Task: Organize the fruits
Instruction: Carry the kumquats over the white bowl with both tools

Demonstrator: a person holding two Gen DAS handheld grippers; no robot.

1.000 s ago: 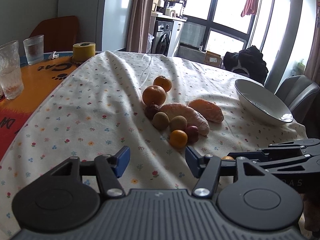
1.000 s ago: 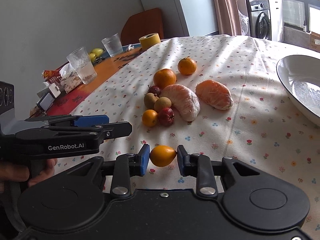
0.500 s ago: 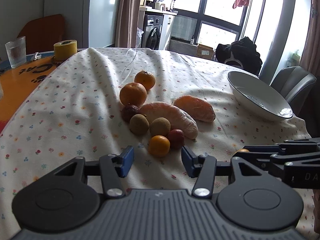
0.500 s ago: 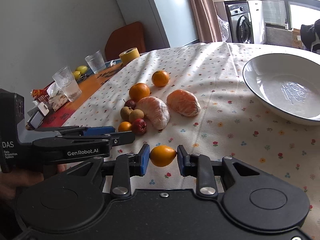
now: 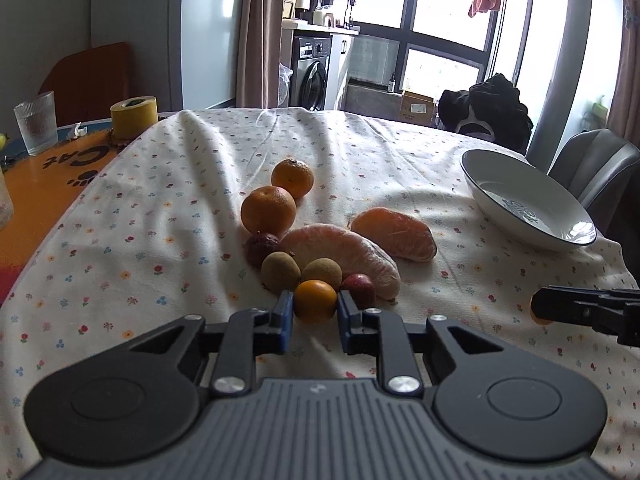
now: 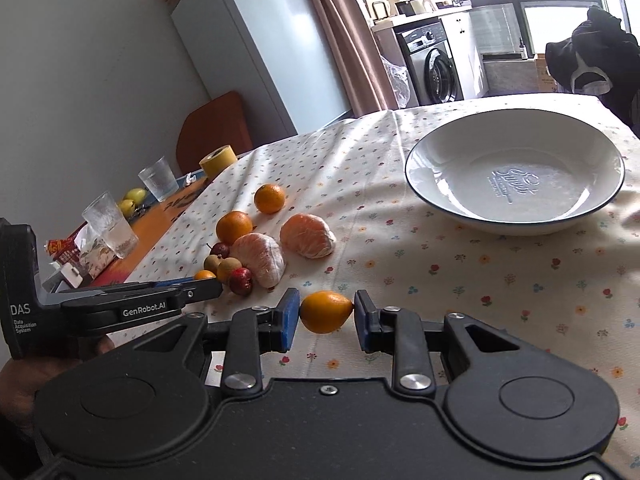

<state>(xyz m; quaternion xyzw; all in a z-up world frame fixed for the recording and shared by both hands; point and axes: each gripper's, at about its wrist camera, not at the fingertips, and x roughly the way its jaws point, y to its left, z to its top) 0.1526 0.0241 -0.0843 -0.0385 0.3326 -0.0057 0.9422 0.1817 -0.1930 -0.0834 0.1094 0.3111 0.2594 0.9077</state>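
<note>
Left gripper (image 5: 315,316) has closed in on a small orange fruit (image 5: 315,301); right gripper (image 6: 327,320) has carried its kumquat (image 6: 326,311) nearer the bowl (image 6: 436,204).

Half a second ago the left fingers stood wide apart, short of the fruit pile; now the blue pads (image 5: 285,312) sit on either side of the small orange fruit at the pile's near edge, narrowed to its width, though whether they press it cannot be told. Behind it at 12 o'clock lie two brown fruits, two red ones, two peeled citrus pieces (image 5: 394,233) and two whole oranges (image 5: 268,210) on the flowered tablecloth (image 5: 140,240). The right fingers keep their grip on the kumquat, held above the cloth. The white bowl, at 1 o'clock from the right gripper, holds no fruit and looms larger than before.
</note>
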